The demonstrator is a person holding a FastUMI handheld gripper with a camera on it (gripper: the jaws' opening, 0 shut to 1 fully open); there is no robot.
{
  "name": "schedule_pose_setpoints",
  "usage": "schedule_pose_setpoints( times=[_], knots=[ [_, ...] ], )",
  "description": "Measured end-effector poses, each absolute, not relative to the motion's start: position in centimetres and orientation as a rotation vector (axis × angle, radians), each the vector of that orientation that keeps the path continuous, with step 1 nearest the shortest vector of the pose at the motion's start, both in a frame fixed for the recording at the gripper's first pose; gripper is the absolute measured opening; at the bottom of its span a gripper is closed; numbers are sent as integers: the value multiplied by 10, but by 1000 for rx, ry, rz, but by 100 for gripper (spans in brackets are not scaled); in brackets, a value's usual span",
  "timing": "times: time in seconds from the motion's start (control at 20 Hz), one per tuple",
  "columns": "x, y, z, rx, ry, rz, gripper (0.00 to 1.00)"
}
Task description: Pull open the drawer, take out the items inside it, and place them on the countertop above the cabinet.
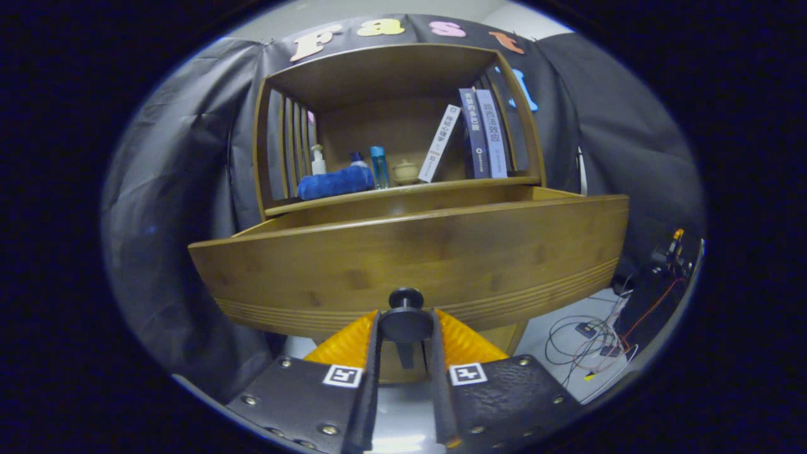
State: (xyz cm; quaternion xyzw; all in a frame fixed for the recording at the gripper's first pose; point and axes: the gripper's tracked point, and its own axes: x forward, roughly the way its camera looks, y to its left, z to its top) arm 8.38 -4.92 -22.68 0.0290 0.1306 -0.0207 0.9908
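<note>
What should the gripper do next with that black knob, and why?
Probably let go of the knob and rise over the drawer. The gripper has both fingers pressed on the knob, and the drawer already juts well out from the cabinet, so its inside should be reachable.

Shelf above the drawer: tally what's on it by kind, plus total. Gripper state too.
Books: 3, one white leaning, two dark upright
Bottles: 3, white pump, dark-capped, blue
Blue towel: 1
Small lidded pot: 1
Total: 8
Gripper fingers clamp the black drawer knob; drawer pulled out.
</note>
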Motion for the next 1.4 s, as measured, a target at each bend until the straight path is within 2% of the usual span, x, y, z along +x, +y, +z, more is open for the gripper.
schedule_pose_setpoints(
  times=[0.3,0.5,0.75,1.0,1.4],
  knots=[
    [90,-77,-175,14,266,-139,93],
    [106,-68,-114,-17,213,-124,95],
    [142,-38,-76,-77,258,-62,95],
    [183,-4,-138,-113,611,53,96],
    [224,-5,-220,-74,1019,-58,96]
  ],
)
